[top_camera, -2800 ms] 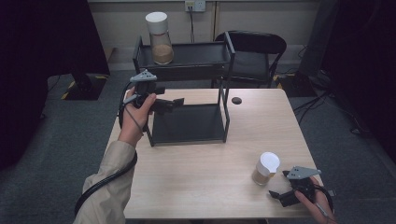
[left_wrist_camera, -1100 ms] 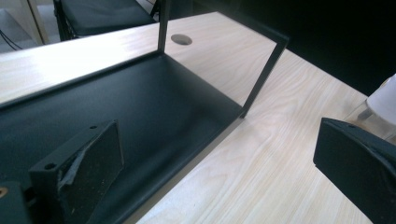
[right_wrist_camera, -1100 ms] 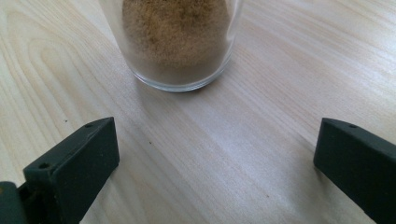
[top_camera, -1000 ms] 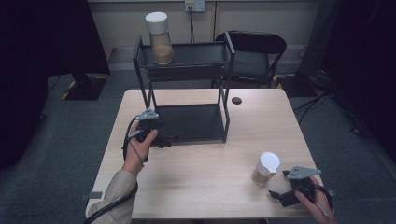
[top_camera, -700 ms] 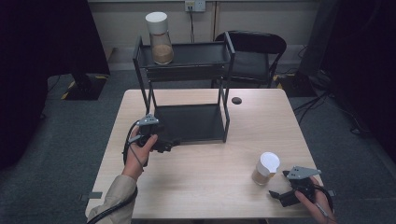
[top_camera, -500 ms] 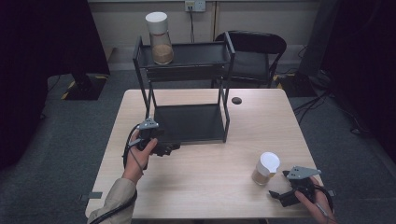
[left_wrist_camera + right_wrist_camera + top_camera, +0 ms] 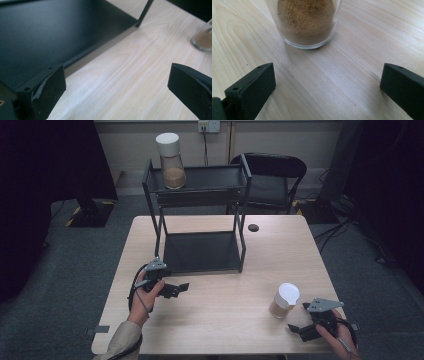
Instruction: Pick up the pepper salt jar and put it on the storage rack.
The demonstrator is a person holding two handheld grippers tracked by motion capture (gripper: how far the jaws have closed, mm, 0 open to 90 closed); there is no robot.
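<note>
Near the worktop's (image 7: 225,320) right front corner we hold the right hand-held gripper (image 7: 300,329) with its jaws spread wide and empty, just short of the white-lidded glass jar (image 7: 285,301) of brown powder standing upright on the wood. Our left hand-held gripper (image 7: 181,288) is likewise agape and holding nothing, low over the worktop just before the black rack (image 7: 200,252), whose top shelf carries a second jar (image 7: 171,161).
</note>
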